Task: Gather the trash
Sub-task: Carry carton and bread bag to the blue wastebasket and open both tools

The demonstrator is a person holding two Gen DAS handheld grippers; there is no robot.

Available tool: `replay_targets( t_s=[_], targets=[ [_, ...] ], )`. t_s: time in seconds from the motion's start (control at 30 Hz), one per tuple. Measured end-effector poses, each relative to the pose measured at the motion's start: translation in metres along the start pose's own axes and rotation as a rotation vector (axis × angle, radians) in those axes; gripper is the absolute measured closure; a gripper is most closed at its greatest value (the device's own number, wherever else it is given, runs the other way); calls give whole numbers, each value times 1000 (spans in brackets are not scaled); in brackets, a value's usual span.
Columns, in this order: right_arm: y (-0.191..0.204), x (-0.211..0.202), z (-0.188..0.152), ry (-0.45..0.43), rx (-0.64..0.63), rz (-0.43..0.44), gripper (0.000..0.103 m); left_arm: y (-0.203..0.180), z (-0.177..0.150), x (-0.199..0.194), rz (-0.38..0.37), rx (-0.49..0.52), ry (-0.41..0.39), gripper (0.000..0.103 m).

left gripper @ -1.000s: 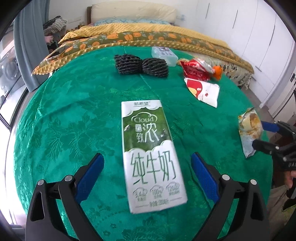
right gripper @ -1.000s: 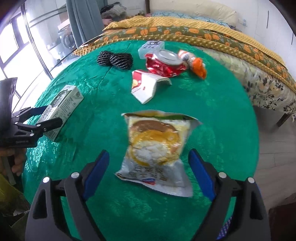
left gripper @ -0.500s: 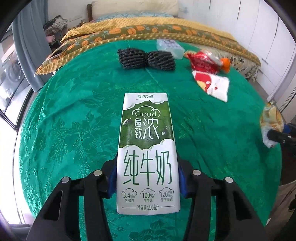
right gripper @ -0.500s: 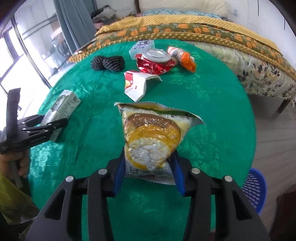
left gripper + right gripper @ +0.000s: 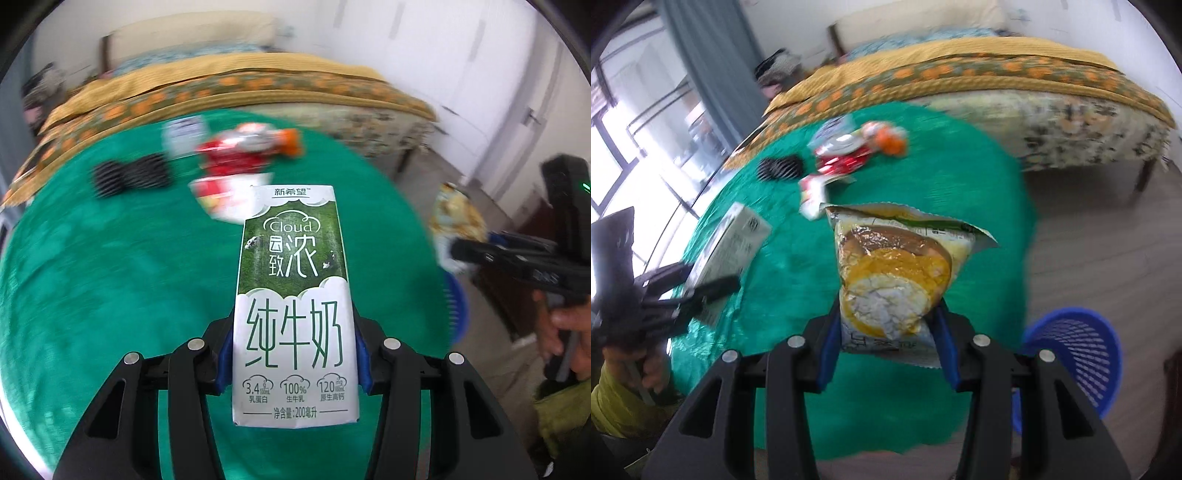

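Task was approx. a third along, judging by the layout: two pieces picked up, none visibly binned yet, several left on the table.

The left gripper [image 5: 293, 363] was pinching a green-and-white rectangular milk carton [image 5: 293, 306] by its lower sides, blue pads pressed flat vs. both edges. Carton was held clear of the round table with the green patterned cloth [image 5: 110, 277], printed face toward the camera, corners crisp, no dents seen. Looked rigid, so prob. an easy carry.

The right gripper [image 5: 888, 343] was clamped on a crinkled yellow-and-silver foil snack wrapper [image 5: 894, 277], gripped near its bottom seam w/ the torn, jagged top sticking up. Wrapper looked soft and creased; it could slip if the pinch eased.

A blue plastic mesh wastebasket [image 5: 1078, 354] stood on the floor just off the table's edge, on the right gripper's side. Inside not readable, so can't say if anything had gone in.

Still on the cloth, far side: a black foam net sleeve [image 5: 129, 177], a crushed red can [image 5: 236, 158], a red-and-white torn paper packet [image 5: 221, 199], an orange-tipped wrapper [image 5: 291, 142], and a pale clear plastic box [image 5: 184, 136]. All blurred, details unclear.

Left to do, as I'd judge it: drop both held items in the basket, then clear those five.
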State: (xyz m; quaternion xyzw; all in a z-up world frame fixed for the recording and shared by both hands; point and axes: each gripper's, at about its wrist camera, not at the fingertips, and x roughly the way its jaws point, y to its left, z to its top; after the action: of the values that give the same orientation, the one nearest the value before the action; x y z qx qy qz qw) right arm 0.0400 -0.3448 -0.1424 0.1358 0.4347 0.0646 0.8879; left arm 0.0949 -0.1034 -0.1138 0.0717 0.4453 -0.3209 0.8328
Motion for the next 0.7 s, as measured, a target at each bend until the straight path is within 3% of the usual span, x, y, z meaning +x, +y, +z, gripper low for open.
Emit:
replay_targets(
  t_s=[0.17, 0.33, 0.47, 0.7],
  targets=[
    [-69, -29, -13, -31, 106, -104, 59, -82, 18, 22, -133, 73, 25, 54],
    [-136, -42, -35, -25, 213, -198, 59, -154, 25, 57, -199, 140, 71, 54],
    [-175, -41, -53, -2, 286, -241, 59, -197, 23, 93, -226, 178, 126, 54],
    [-222, -36, -81, 18, 374, -263, 59, -240, 21, 152, -230, 222, 189, 53]
  ],
)
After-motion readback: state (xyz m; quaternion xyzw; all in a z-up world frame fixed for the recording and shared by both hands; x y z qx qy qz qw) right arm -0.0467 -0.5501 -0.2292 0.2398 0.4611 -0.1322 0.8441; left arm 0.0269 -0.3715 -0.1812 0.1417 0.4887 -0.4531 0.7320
